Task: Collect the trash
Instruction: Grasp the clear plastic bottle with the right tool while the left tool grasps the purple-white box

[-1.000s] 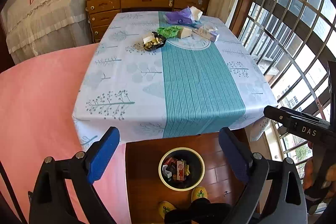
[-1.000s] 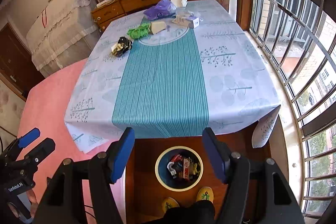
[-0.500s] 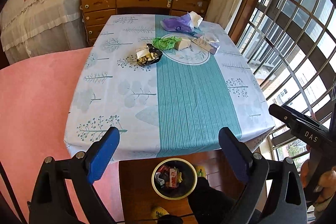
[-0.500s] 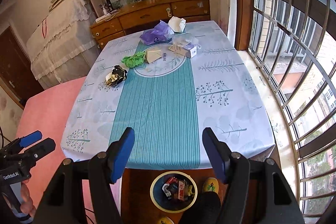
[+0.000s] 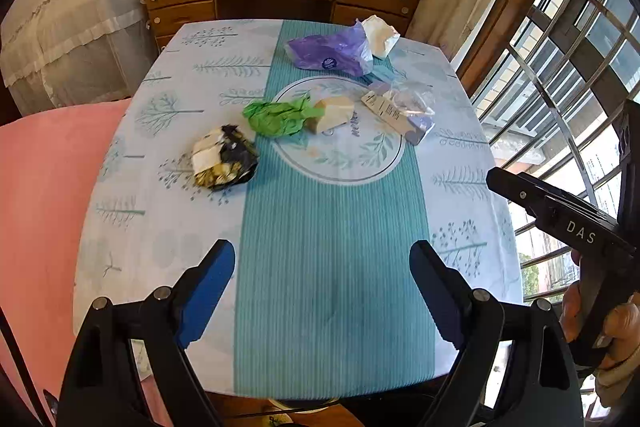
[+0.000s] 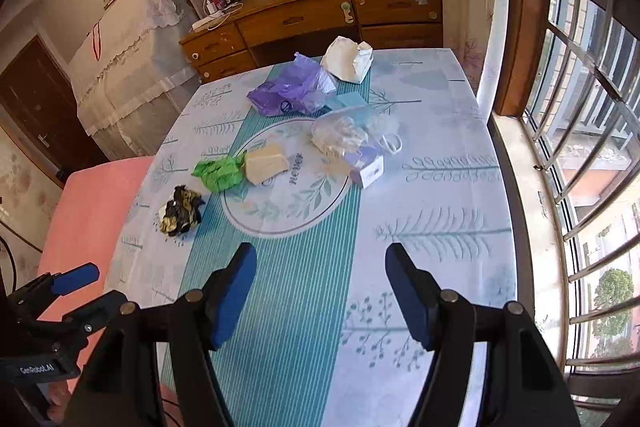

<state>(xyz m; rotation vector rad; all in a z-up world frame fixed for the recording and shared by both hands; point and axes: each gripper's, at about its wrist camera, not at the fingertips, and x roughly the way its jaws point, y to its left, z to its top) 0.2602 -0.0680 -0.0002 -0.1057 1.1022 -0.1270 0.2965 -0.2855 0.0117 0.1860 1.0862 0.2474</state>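
Both grippers, left gripper (image 5: 322, 267) and right gripper (image 6: 320, 275), stand spread and empty; the left jaws have just narrowed slightly. They have advanced over the table (image 5: 332, 267); black wrapper (image 5: 224, 159) lies far left, now reachable.

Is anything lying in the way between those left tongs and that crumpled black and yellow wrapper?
Nothing visible. Only bare tablecloth separates the open, empty left tongs from the crumpled black and yellow wrapper.

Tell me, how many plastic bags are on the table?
2: a purple bag at the far end beside the white paper lump, and a clear bag on the small box. Others may hide underneath.
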